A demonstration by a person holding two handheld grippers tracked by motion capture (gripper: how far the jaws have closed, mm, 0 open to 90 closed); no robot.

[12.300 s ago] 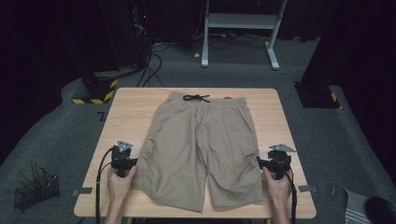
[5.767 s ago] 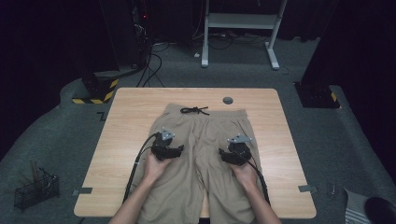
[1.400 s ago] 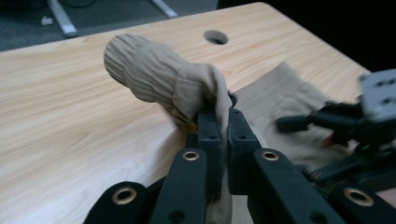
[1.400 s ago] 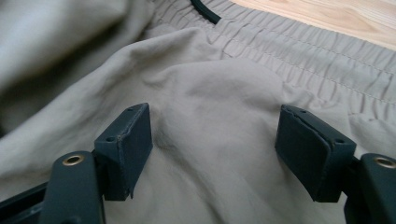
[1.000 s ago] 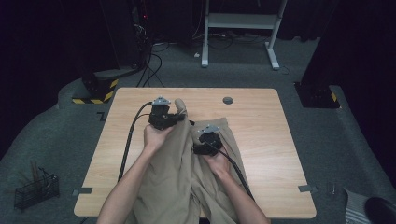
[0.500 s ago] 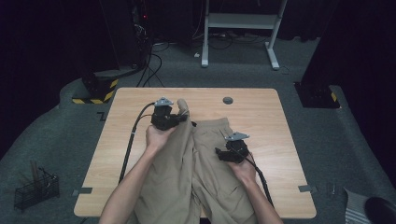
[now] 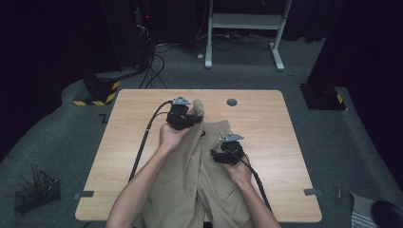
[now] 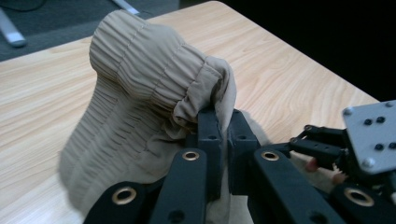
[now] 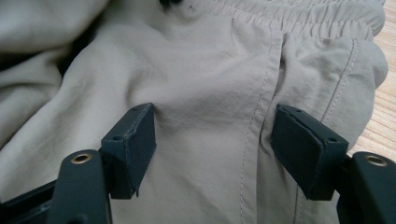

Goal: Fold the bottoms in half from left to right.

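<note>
Khaki shorts (image 7: 199,173) lie bunched on the wooden table (image 7: 285,142), legs toward the person. My left gripper (image 7: 190,116) is shut on the elastic waistband (image 8: 149,74), holding a folded hump of it a little above the table; in the left gripper view its jaws (image 8: 223,119) pinch the cloth tight. My right gripper (image 7: 217,156) hovers over the right half of the shorts. In the right gripper view its jaws (image 9: 217,144) stand wide open over flat fabric (image 9: 210,84) near a seam, the pads not pressing on it.
A round grommet (image 7: 231,101) sits in the table near its far edge. On the floor stand a wire basket (image 7: 35,192) at left, a yellow-black striped base (image 7: 97,90), and a white desk frame (image 7: 242,28) behind. Bare wood lies left and right of the shorts.
The left gripper has carried the pinched waistband a little to the right. The right gripper has moved right and back toward the person, still open over the shorts.
</note>
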